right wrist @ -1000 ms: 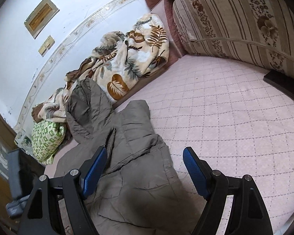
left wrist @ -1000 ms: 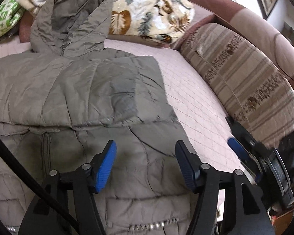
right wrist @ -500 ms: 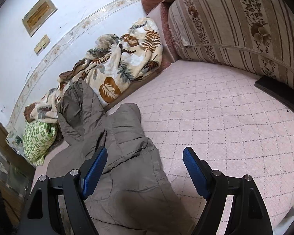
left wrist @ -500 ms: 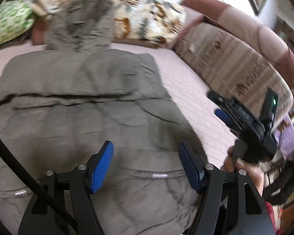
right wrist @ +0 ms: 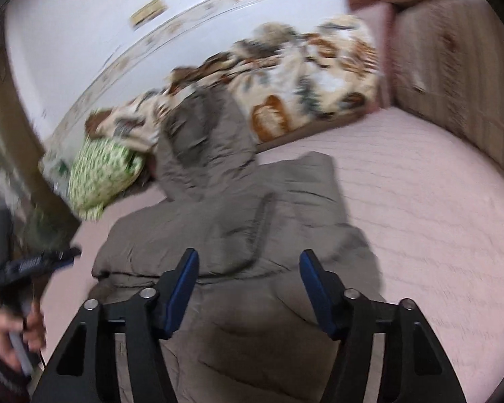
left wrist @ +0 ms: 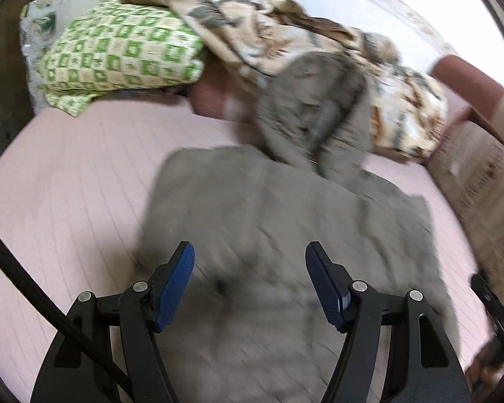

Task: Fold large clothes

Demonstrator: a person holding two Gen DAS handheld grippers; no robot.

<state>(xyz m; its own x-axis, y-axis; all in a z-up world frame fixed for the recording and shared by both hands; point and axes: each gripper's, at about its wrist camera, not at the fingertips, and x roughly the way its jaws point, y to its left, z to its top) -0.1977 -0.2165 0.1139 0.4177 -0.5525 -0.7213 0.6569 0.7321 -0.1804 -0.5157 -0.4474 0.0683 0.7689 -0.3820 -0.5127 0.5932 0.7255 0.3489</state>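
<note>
A grey-brown hooded puffer jacket lies flat on the pink quilted bed cover, sleeves folded in, hood pointing away toward the wall. It also shows in the right wrist view. My left gripper is open and empty, hovering over the jacket's lower part. My right gripper is open and empty, over the jacket's lower right part. The left gripper also shows at the left edge of the right wrist view. Both views are motion-blurred.
A green-and-white patterned pillow and a crumpled leaf-print blanket lie at the head of the bed. A striped bolster cushion lines the right side. A dark wooden frame stands at the left.
Both grippers have swung left and pulled back from the jacket, so its left edge and the bare cover beside it now show. Both stay open and empty. The jacket lies as before.
</note>
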